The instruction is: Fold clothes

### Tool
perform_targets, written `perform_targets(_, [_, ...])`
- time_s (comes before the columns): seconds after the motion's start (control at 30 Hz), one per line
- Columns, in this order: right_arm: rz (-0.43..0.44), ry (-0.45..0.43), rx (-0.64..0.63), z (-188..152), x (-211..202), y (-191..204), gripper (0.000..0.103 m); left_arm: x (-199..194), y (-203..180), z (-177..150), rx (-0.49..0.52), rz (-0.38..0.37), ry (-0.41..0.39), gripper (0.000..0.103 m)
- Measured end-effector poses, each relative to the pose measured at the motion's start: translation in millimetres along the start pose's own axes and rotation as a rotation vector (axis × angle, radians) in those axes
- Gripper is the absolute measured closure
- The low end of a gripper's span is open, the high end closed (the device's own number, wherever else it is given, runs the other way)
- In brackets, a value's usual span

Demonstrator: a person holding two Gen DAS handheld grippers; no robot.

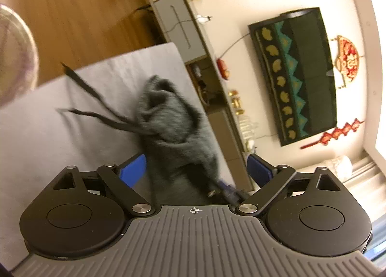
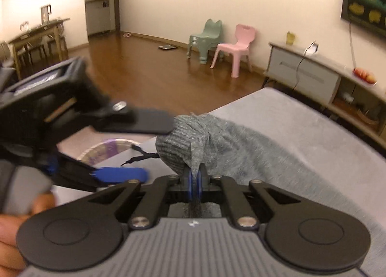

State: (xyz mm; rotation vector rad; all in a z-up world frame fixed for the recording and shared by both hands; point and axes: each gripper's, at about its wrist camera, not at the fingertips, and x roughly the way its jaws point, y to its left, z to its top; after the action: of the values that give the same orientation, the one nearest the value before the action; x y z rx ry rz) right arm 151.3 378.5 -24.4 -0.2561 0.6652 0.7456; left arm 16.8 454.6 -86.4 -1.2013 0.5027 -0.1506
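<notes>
A grey knit garment [image 1: 168, 117] with black drawstrings [image 1: 96, 98] lies bunched on a pale grey covered surface [image 1: 48, 132]. My left gripper [image 1: 196, 169] is open, its blue pads [image 1: 134, 170] wide apart with the garment running between them and neither pad pressing on it. From the right wrist view the left gripper [image 2: 154, 149] comes in from the left, its upper finger just over the garment's ribbed end [image 2: 173, 149]. My right gripper [image 2: 195, 180] is shut on a fold of the grey garment [image 2: 241, 146], which rises from between its blue pads.
A round translucent basket [image 2: 108, 149] stands off the surface's left edge. A low TV cabinet [image 2: 313, 76] runs along the wall beyond the far edge, under a wall screen [image 1: 296, 74]. Pink [image 2: 236, 47] and green [image 2: 207, 38] small chairs stand on the wooden floor.
</notes>
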Motion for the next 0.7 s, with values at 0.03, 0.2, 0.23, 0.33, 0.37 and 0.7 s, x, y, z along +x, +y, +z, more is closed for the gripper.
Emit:
perform_targets(0.03, [0.014, 0.004, 0.007, -2.2, 2.4, -4.5, 0.098, 5.6, 0.2, -1.5, -0.008, 0.003, 0.001, 0.014])
perform_targets(0.2, [0.065, 0.03, 0.037, -19.4, 9.2, -14.9, 0.097, 33.2, 13.3, -2.0, -0.015, 0.112, -0.002, 0.084])
perform_targets(0.23, [0.074, 0.047, 0.046, -21.7, 9.3, -21.0, 0.091, 36.1, 15.6, -1.9, -0.009, 0.143, 0.001, 0.084])
perform_targets(0.33, [0.09, 0.041, 0.157, -24.5, -15.9, -51.4, 0.056, 35.9, 11.8, -1.2, 0.059, 0.219, -0.022, 0.091])
perform_targets(0.37, [0.088, 0.014, 0.208, -23.8, -29.7, -65.5, 0.053, 35.0, 7.8, -1.7, 0.093, 0.241, -0.03, 0.092])
perform_targets(0.7, [-0.094, 0.233, 0.28, -38.9, 25.4, -148.9, 0.084, 65.5, -101.1, -105.0, 1.157, 0.638, -0.204, 0.094])
